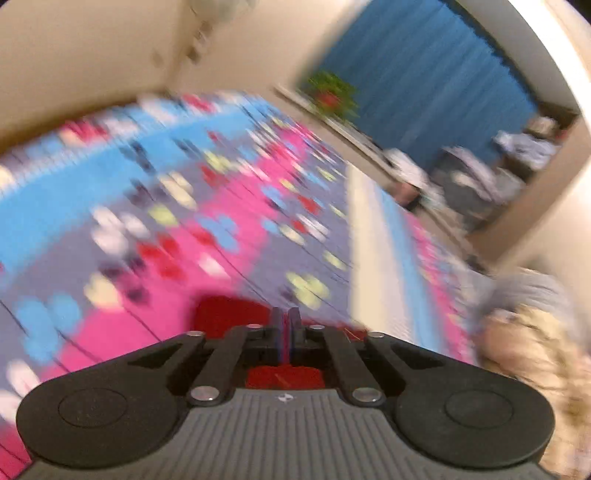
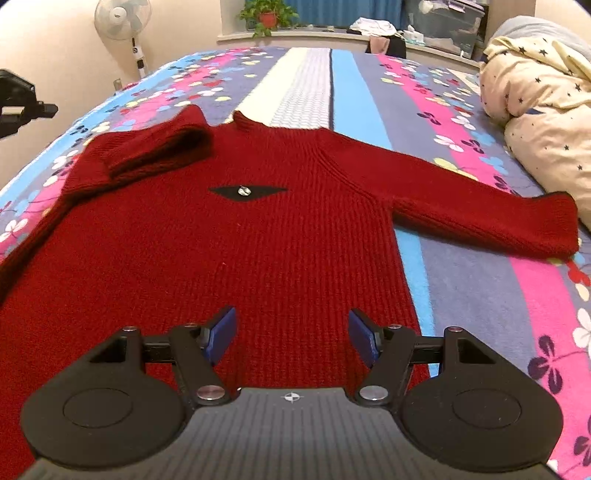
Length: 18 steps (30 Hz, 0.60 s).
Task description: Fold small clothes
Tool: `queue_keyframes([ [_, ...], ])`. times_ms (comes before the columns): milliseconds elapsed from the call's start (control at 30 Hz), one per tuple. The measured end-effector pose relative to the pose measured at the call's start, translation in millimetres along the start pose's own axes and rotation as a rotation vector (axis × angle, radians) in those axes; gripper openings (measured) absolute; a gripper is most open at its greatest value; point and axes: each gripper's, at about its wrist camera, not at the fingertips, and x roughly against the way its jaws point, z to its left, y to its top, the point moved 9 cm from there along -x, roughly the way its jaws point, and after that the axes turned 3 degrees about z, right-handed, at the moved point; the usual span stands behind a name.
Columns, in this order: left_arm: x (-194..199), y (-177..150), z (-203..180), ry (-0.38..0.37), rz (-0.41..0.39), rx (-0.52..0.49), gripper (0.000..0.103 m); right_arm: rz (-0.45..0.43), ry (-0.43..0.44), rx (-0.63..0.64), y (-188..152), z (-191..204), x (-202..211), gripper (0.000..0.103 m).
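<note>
A small red knit sweater [image 2: 229, 236] lies flat on the bed, front up, with a black diamond patch [image 2: 247, 191] on the chest. Its left sleeve [image 2: 147, 147] is folded in over the shoulder; its right sleeve [image 2: 487, 214] lies stretched out to the right. My right gripper [image 2: 291, 334] is open, just above the sweater's hem. My left gripper [image 1: 284, 328] has its jaws closed, with red fabric [image 1: 229, 314] showing around and below them; that view is blurred by motion. The left gripper also shows at the left edge of the right wrist view [image 2: 18, 103].
The bed has a flowered blue, pink and purple cover [image 2: 461, 295]. A cream star-print quilt [image 2: 539, 110] is heaped at the right. A standing fan [image 2: 123, 22] is at the far left. A windowsill holds a potted plant [image 2: 267, 16] and boxes.
</note>
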Motion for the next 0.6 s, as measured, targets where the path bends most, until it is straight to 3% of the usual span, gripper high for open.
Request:
queue_keyframes([
  [67,-7,-23,-21,-0.077,0.068,-0.027,0.039,0.001,0.014,0.003,0,6,-2,0.068],
  [100,-13,-35,-32,-0.106,0.088,-0.030,0.067,0.012,0.012,0.011,-2,9,-4,0.068],
  [133,-20,-48,-43,-0.133,0.107,-0.029,0.078,0.023,0.008,0.020,-5,12,-7,0.068],
  [233,-52,-93,-80,-0.201,0.187,-0.022,0.078,0.050,-0.003,0.050,-12,17,-14,0.068],
  [400,-109,-132,-82,-0.137,0.225,0.173,0.075,0.107,-0.019,0.053,-22,15,-23,0.068],
  [500,-125,-123,-67,-0.109,0.161,0.286,0.059,0.105,-0.004,0.061,-21,17,-23,0.068],
  [567,-127,-114,-56,-0.089,0.137,0.337,0.037,0.109,0.002,0.069,-21,18,-25,0.068],
  [600,-128,-109,-49,-0.065,0.139,0.352,0.011,0.110,0.004,0.072,-21,19,-25,0.068],
])
